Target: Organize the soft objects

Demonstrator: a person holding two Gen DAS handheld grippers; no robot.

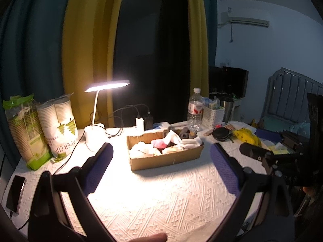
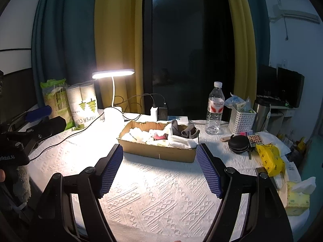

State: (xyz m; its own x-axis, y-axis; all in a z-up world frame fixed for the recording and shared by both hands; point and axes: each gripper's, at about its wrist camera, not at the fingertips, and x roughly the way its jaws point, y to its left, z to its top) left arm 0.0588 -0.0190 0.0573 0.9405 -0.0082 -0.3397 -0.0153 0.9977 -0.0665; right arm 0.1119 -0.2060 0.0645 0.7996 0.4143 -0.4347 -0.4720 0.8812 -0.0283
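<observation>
Both grippers hover low over the white embossed surface (image 2: 153, 197), each with its blue-padded fingers spread wide and nothing between them. Seen from its own camera, the left gripper (image 1: 161, 171) points toward 12 o'clock at the cardboard box (image 1: 165, 157), its fingers framing the box from short of it. The right gripper (image 2: 159, 167) is posed the same way, its fingertips (image 2: 116, 157) reaching close to the box's near corners but apart from it. In the right wrist view the left gripper's body shows at 9 o'clock, held at the table edge.

Soft items fill the box (image 2: 159, 151): white cloths (image 2: 181, 142), a pink piece (image 2: 159, 136) near the middle, and dark grey rolled socks (image 2: 188, 132) toward the far right end.

Around the box, at 11 o'clock stands a lit desk lamp (image 2: 113, 74), with cables and chargers (image 2: 159, 111) behind the box. Bagged paper cups (image 2: 83, 102) stand at 10 o'clock. At 1 o'clock are a water bottle (image 2: 215, 109) and a white basket (image 2: 241, 121); at 3 o'clock lie a black round case (image 2: 239, 144), a yellow packet (image 2: 270, 159) and a tissue pack (image 2: 297, 198). A phone (image 1: 15, 191) lies at 8 o'clock in the left wrist view. Nothing lies between either gripper and the box.
</observation>
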